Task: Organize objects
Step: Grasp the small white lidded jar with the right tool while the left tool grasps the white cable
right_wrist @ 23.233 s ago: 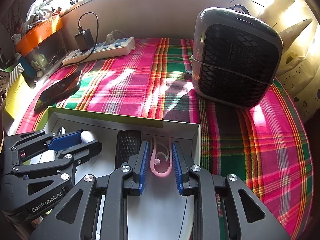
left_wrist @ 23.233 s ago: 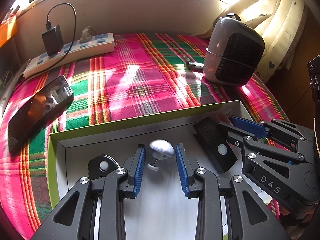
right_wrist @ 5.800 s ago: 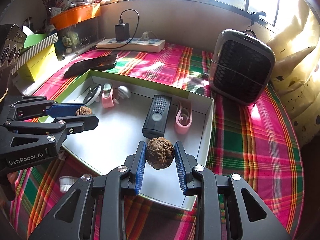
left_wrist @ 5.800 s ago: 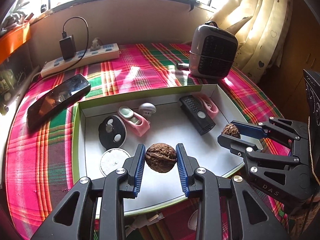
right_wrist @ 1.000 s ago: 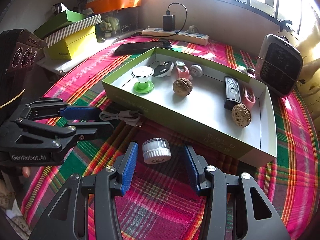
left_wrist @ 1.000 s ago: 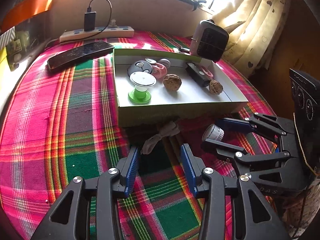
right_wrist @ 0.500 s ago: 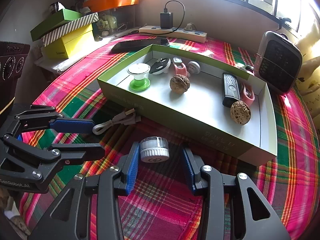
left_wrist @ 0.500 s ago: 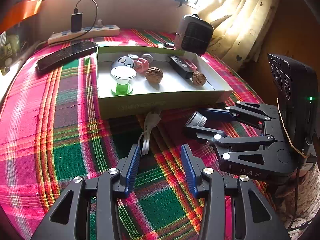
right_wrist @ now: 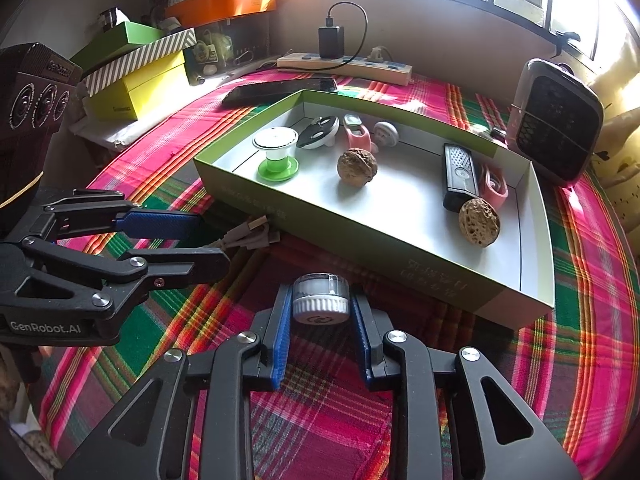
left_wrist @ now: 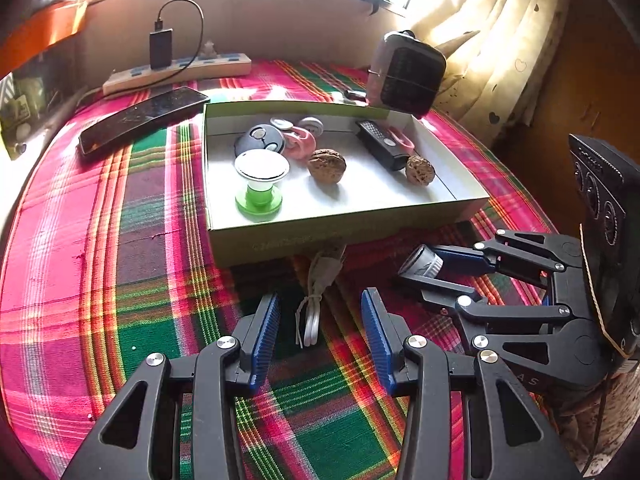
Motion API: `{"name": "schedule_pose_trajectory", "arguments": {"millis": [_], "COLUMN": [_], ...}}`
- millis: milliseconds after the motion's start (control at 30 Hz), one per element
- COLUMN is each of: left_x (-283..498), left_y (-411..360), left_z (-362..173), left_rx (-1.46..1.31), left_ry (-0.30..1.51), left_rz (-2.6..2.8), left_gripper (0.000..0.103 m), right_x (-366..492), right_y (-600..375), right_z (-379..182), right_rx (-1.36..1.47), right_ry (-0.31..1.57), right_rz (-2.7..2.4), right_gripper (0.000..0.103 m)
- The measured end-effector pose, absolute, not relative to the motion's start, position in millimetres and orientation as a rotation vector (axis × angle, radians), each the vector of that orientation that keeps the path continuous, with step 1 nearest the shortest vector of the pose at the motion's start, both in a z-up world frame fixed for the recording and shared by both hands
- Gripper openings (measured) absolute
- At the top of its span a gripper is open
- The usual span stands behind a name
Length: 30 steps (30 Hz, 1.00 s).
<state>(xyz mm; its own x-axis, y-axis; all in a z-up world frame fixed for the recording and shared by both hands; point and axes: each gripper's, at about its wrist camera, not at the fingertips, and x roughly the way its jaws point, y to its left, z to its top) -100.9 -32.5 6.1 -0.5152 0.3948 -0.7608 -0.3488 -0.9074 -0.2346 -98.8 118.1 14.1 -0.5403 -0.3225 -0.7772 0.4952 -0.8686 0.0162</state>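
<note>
in the box (right_wrist: 384, 240): two walnuts (right_wrist: 357, 167), remote (right_wrist: 459, 176)
in front of box: coiled cable (left_wrist: 316, 296), small jar (right_wrist: 321, 300)
behind box: phone (left_wrist: 140, 118), power strip (right_wrist: 344, 63)

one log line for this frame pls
left gripper: open over coiled cable | right gripper: closing around small jar | box: two walnuts inside

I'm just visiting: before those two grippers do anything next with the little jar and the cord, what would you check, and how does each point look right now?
1. Small jar between right gripper pads: ok, jaws closing.
2. Firm grip on jar: cannot tell.
3. Cord lined up between left gripper pads: ok, gripper open, cord untouched.
4. Free floor in box for both: ok, bare patch between the walnuts.
5. Grippers apart: ok.
</note>
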Motion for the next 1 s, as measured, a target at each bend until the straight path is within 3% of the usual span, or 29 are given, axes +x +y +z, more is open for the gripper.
{"name": "schedule_pose_trajectory", "arguments": {"millis": [533,1000], "left_x": [-111,-109], "left_y": [-6,7], "left_z": [3,2], "left_rx": [-1.235,-1.24], "left_ry": [0.125,0.219], "left_rz": [2.508,2.545], "left_gripper": [0.04,0.021], "right_x": [-98,-97], "right_y": [143,150], "right_z": [18,20], "right_rx": [1.141,1.127], "right_ry": [0.211,0.163], "right_rz": [-2.431,-2.416], "right_gripper": [0.029,0.029]}}
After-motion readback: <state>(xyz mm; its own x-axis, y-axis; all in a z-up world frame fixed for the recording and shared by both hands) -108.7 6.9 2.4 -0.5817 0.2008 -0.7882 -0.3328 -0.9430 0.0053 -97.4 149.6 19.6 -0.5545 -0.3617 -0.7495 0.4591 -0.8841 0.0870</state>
